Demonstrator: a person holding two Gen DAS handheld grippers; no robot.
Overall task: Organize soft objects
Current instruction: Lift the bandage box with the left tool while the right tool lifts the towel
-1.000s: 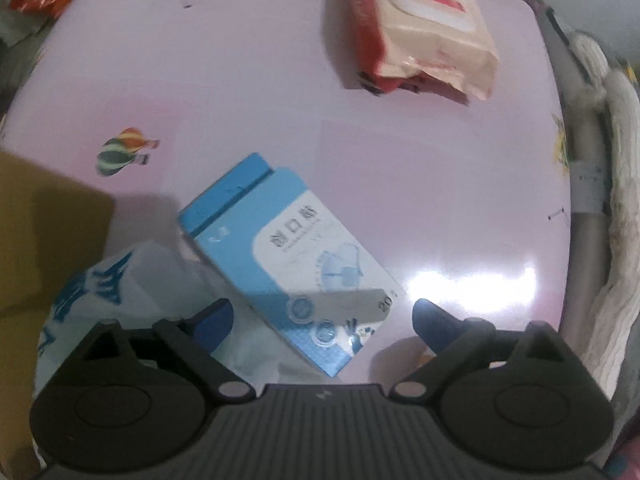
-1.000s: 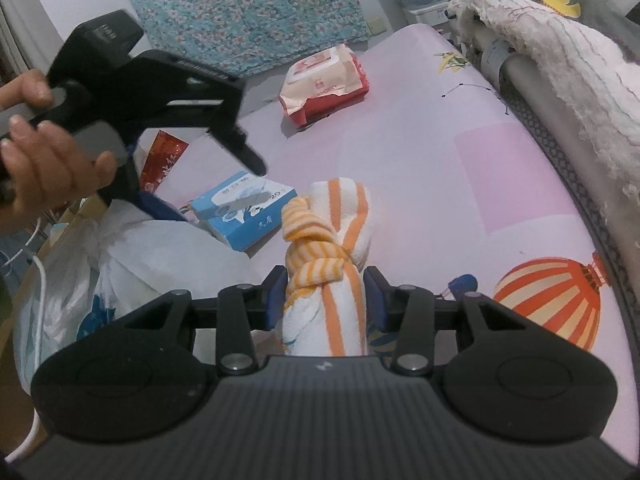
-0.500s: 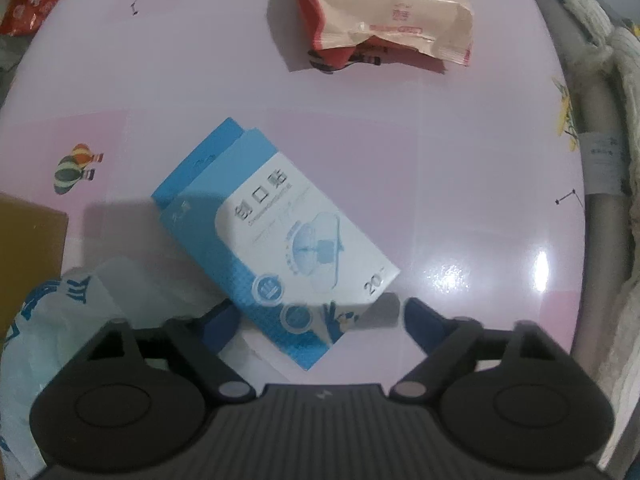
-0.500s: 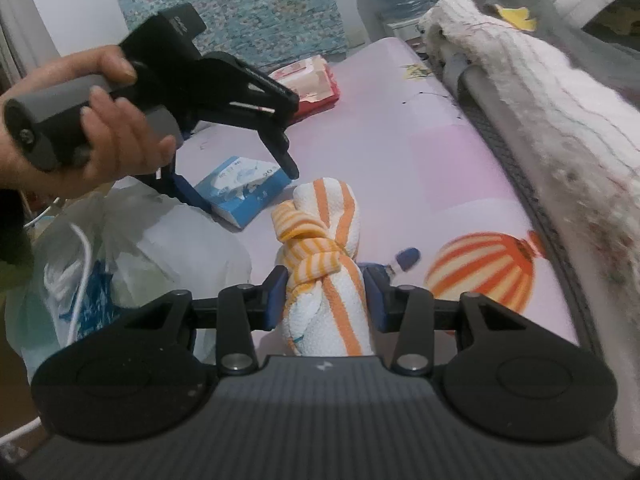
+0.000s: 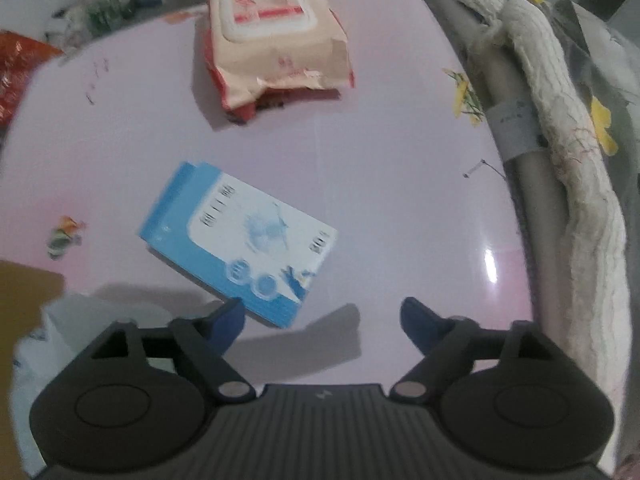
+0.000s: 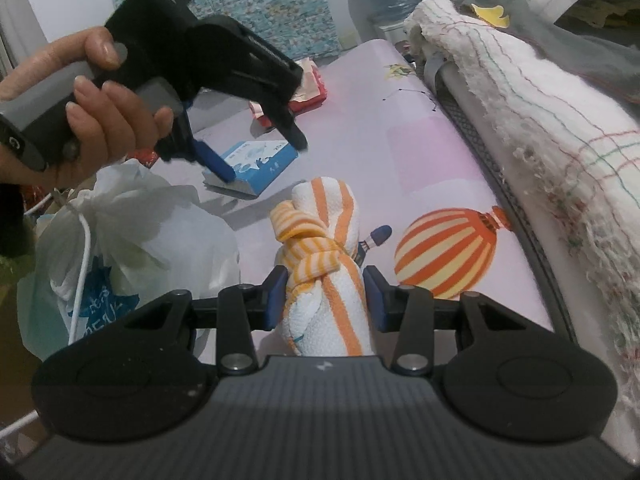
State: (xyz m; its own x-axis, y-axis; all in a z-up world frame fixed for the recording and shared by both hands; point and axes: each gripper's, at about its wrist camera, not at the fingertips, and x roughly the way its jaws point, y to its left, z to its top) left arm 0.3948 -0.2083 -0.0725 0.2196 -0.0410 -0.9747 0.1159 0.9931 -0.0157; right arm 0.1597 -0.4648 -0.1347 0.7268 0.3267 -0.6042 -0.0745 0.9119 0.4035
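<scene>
Where the right wrist view begins, the right gripper is closed on a knotted orange-and-white striped towel, its blue pads pressing the roll on both sides so that the knot stands upright just ahead of the fingers. Beneath and beyond it lies the pink table cover, printed with an orange-and-yellow balloon just to the right of the towel. To the left of the towel a white plastic bag with blue lettering sits at the table's edge. Further on, a blue-and-white box lies flat on the cover, apart from the towel. Above that box the person's left hand holds the left gripper, which points steeply down; its jaws stand wide and are opening, with nothing between them but bare cover, and in the left wrist view the left finger sits over the box's near corner, contact not determinable. Beyond the box, a peach-and-red wipes pack rests near the far edge of the table. Along the right side, a frayed white cloth with thin coloured lines is draped over a grey rail. At the far wall a blue patterned fabric hangs.
</scene>
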